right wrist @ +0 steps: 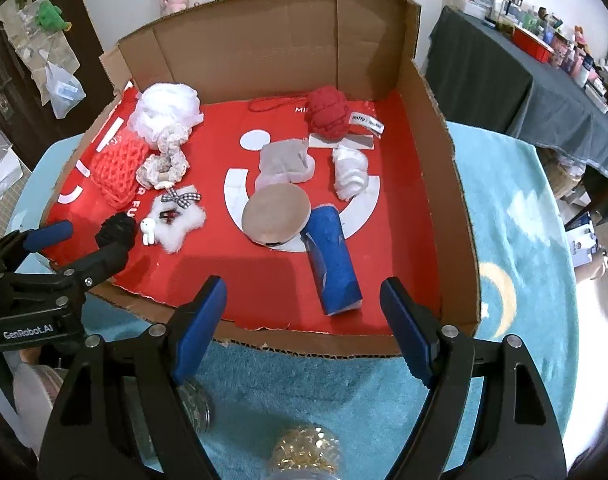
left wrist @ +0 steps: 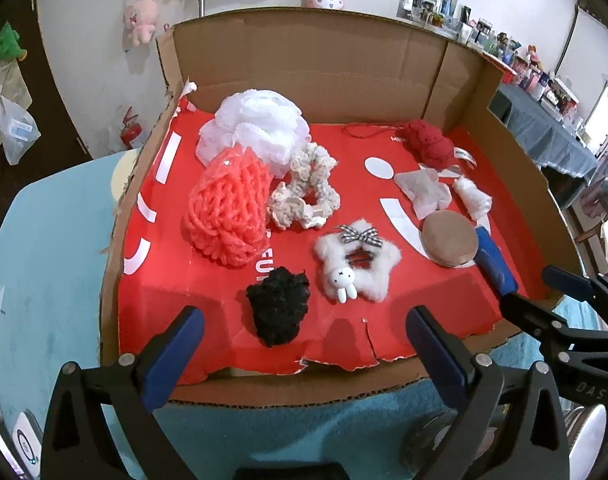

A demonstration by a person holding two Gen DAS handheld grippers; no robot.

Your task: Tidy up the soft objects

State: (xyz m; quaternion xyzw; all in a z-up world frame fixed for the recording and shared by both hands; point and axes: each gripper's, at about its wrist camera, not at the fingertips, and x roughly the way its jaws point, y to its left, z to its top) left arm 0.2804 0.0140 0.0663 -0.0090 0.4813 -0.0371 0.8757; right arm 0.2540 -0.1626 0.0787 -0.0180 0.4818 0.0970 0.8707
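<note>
Both grippers tilt down over the near edge of the cardboard box (left wrist: pixel 304 60), fingers spread wide with nothing between them. Just beyond the left gripper (left wrist: pixel 304 344) lies a black scrunchie (left wrist: pixel 279 310), past it a white fluffy star (left wrist: pixel 353 260) and coral yarn (left wrist: pixel 226 212). Only the right wrist view shows the blue roll (right wrist: pixel 333 258) whole, ahead of the right gripper (right wrist: pixel 304 320), with a tan disc (right wrist: pixel 276 214) and red knit ball (right wrist: pixel 327 112) farther back.

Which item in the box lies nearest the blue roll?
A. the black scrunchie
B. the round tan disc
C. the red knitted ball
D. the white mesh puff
B: the round tan disc lies right beside the upper end of the blue roll; the others sit farther away.
</note>
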